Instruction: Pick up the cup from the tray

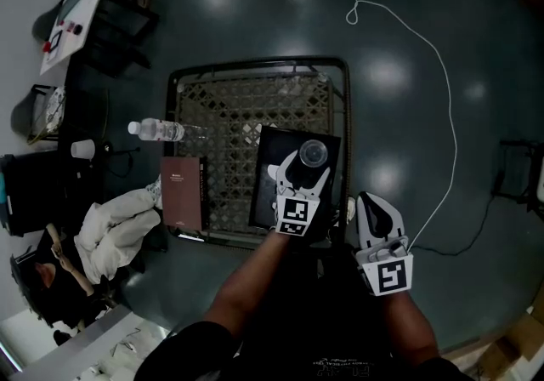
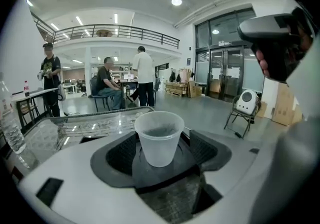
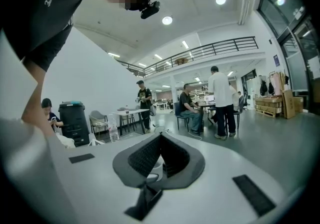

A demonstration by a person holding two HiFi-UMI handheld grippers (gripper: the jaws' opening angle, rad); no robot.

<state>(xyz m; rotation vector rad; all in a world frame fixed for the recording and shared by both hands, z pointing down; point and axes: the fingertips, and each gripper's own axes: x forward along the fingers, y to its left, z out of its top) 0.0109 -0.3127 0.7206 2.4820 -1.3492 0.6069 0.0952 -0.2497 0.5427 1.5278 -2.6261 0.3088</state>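
A clear plastic cup [image 1: 313, 152] stands upright on a black tray [image 1: 269, 201] that lies on the wire-mesh table [image 1: 229, 103]. My left gripper [image 1: 301, 173] reaches over the tray with its jaws wide apart, one on either side of the cup. In the left gripper view the cup [image 2: 159, 138] stands between the black pads [image 2: 121, 155] with a gap on each side, so nothing grips it. My right gripper [image 1: 380, 222] hangs off the table's near right corner, over the floor. In its own view the right gripper [image 3: 161, 155] has its pads together with nothing between them.
A water bottle [image 1: 157, 129] lies at the table's left edge, with a brown book [image 1: 181, 192] near it. White cloth [image 1: 115, 235] is heaped left of the table. A white cable [image 1: 442, 65] runs over the floor at right. Several people [image 2: 142, 75] are far off.
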